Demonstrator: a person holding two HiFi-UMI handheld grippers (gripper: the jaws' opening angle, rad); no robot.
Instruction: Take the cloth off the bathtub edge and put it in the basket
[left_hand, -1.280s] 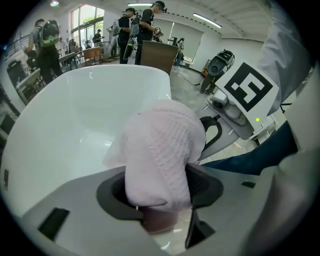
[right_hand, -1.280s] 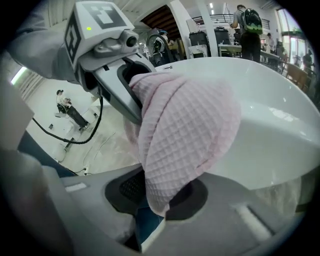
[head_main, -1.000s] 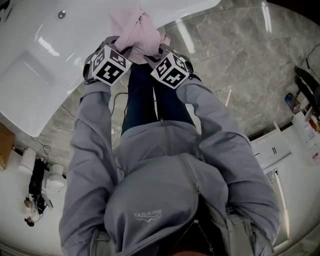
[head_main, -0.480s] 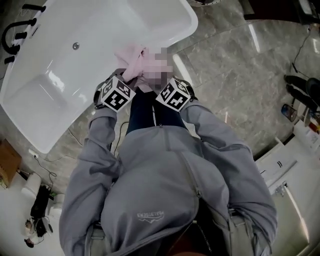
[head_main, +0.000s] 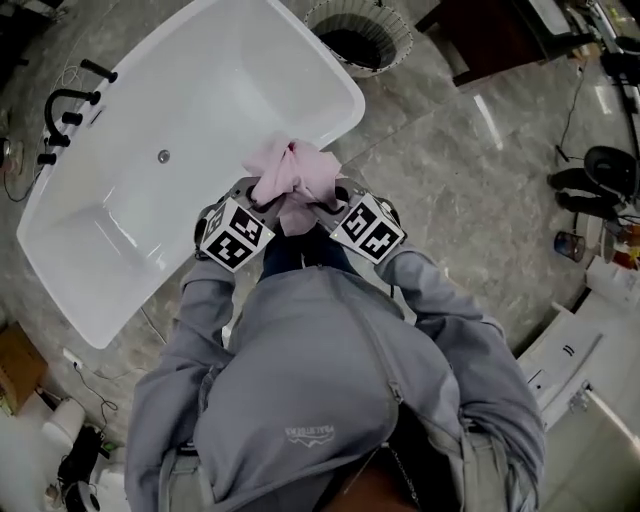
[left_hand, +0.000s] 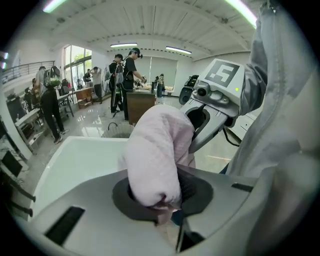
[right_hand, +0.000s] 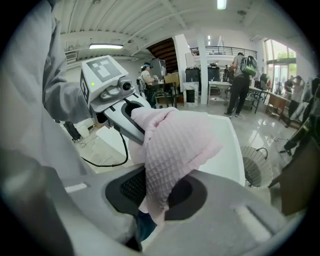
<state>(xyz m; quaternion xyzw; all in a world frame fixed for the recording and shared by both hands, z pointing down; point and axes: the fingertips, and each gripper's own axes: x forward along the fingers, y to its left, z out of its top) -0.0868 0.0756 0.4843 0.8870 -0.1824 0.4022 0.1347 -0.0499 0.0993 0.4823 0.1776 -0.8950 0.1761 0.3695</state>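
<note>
Bathtub rim (head_main: 345, 92) below, pink cloth (head_main: 295, 180) bunched in both tongs.
Your left tongs (head_main: 260, 195) and right tongs (head_main: 326, 200) each pinch a fold, probably so nothing drags on the way to the basket (head_main: 360, 38) beyond.

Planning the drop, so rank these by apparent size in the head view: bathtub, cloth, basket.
1. The bathtub, by far the largest.
2 and 3. The cloth and basket look about alike; the basket is farther from the camera, so I won't rank them.
</note>
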